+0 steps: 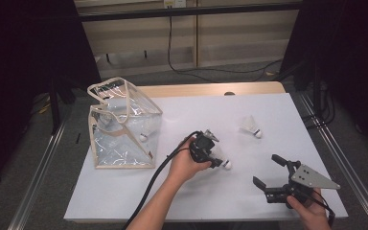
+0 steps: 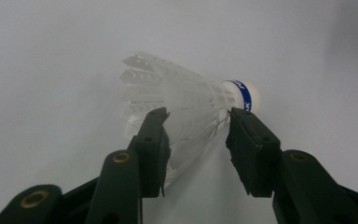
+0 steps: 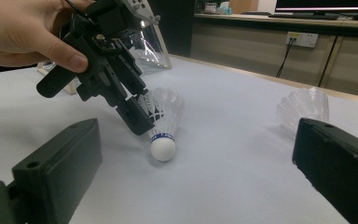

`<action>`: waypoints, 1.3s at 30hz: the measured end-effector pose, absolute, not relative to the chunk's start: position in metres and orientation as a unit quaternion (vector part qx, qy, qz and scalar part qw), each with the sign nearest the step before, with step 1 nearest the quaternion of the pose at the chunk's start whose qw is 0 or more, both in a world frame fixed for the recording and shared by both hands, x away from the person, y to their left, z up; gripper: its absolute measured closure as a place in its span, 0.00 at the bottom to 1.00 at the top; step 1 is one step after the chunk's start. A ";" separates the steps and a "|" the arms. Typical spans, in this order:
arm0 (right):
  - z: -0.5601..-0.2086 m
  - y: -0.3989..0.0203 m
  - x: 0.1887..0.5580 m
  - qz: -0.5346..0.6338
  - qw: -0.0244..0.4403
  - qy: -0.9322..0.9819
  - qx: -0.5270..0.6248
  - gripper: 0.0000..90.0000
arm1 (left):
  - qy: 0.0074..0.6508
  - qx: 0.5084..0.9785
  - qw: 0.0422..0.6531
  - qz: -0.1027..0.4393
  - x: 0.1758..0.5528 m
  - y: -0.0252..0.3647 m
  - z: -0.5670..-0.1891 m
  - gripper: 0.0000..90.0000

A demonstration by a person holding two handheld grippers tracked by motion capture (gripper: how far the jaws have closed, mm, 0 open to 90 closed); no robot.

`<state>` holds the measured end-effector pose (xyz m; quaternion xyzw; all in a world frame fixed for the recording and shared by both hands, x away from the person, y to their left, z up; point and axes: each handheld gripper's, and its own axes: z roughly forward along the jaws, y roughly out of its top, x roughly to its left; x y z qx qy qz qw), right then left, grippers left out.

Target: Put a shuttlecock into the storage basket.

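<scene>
- left gripper [image 1: 219, 163] sits mid-frame in the high view, jaws angled down over a white shuttlecock [image 1: 224, 164] lying on the white table [image 1: 211, 201].
- left gripper view: shuttlecock [image 2: 186, 100] lies between the jaws, cork to the right of frame, skirt to the left. the jaws are half closed; i can't tell if the pads actually press yet, the skirt just brushes them.
- risk 1: the pads look set to land on the feather skirt, not the cork. the skirt is soft, so my guess is it buckles or squirts out as the jaws come in.
- risk 2: the right-hand jaw sits close to the cork band. an uneven squeeze could pivot the shuttlecock and roll it off toward frame right.
- risk 3: right gripper view has the cork [image 3: 162, 148] resting on the table. a lift with a weak hold likely drops it.
- right gripper [image 1: 270, 173] is at lower right of the high view, jaws wide, nothing in them, well apart from the action.
- second shuttlecock [image 1: 252, 126] lies at upper right of the table, clear of both grippers.
- clear bag [image 1: 122, 125] stands at the table's left with another shuttlecock [image 1: 144, 136] inside. its soft rim could snag the skirt if that's the drop-off.
</scene>
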<state>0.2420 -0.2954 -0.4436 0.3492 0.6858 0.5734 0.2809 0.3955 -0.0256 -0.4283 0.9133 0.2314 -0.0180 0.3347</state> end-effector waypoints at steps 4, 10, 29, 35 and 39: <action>-0.444 -0.295 0.242 0.574 0.281 0.686 0.347 0.01 | 0.226 0.914 0.337 -0.016 0.396 -0.026 -0.428 0.68; -0.444 -0.295 0.243 0.573 0.281 0.688 0.345 0.01 | 0.227 0.908 0.350 -0.019 0.397 -0.026 -0.426 0.77; -0.444 -0.293 0.244 0.573 0.280 0.689 0.344 0.01 | 0.242 0.899 0.360 -0.061 0.396 -0.024 -0.422 0.97; -0.444 -0.295 0.244 0.573 0.282 0.687 0.346 0.01 | 0.253 0.895 0.361 -0.066 0.397 -0.021 -0.418 0.98; -0.444 -0.296 0.244 0.572 0.282 0.688 0.346 0.01 | 0.253 0.896 0.359 -0.072 0.397 -0.017 -0.415 0.99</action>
